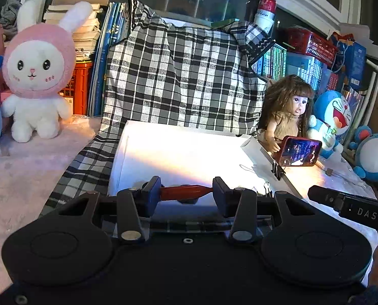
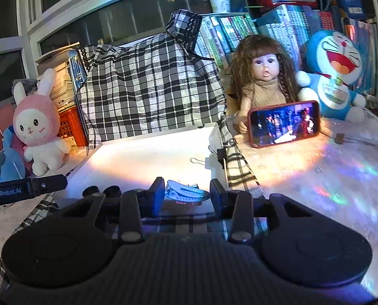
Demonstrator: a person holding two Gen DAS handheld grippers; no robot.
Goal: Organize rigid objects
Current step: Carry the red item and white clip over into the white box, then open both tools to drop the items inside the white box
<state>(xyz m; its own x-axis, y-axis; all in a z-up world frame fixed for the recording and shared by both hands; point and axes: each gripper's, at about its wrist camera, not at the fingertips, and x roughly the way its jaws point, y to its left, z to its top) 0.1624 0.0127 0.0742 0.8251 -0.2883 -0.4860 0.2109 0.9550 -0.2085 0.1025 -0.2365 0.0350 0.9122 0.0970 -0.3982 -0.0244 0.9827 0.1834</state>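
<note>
Two grippers over white tray (image 1: 178,150), left gripper (image 1: 187,193) fingers clamping red tool (crosswise) (image 1: 186,192), right gripper (image 2: 187,193) fingers around white clip (image 2: 186,193), contact unclear

Red tool and white clip at the near edge of the white tray

A slim red tool (image 1: 186,192) with a tapered right end lies crosswise, level, spanning the gap between the left claw (image 1: 186,194) fingers, each end meeting a pad; it sits over the near part of the white tray (image 1: 178,150), and whether it rests on the floor cannot be told. A white hair clip (image 2: 186,192) with a toothed lower edge, closed, lies on its side near the tray's front edge, between the right claw (image 2: 187,194) fingers without touching them. Two small black round pieces (image 2: 104,191) sit at the near-left corner. A wire binder-clip handle (image 2: 198,161) lies flat near the right wall.
</note>
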